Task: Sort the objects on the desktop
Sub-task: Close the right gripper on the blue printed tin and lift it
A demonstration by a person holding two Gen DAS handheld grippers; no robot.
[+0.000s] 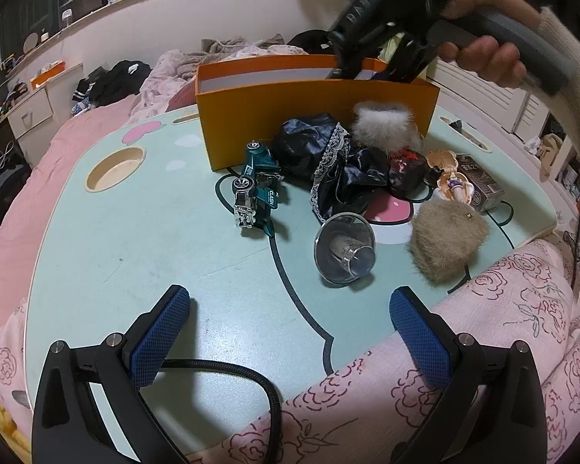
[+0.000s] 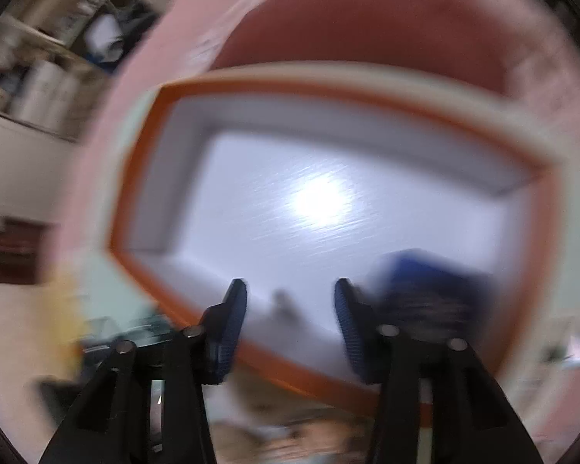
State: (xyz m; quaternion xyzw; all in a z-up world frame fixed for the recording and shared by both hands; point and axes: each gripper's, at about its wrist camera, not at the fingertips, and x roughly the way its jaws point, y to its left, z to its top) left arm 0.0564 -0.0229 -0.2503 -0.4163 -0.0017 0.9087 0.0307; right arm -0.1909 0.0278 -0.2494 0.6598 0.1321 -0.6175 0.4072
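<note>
An orange box with a white inside stands at the back of the mint lap table. In front of it lie a green toy truck, dark lace-trimmed cloth, a white fur puff, a tan fur pouch, a clear glass cup on its side, and a small doll. My left gripper is open and empty, low over the table's near edge. My right gripper is open above the box's near rim. A blurred blue thing lies inside the box beside the right finger.
A small dark printed box sits by the doll. The table has a round cup recess at the left. A pink floral quilt covers the near right. A black cable crosses the table near me. Clothes pile on the bed behind.
</note>
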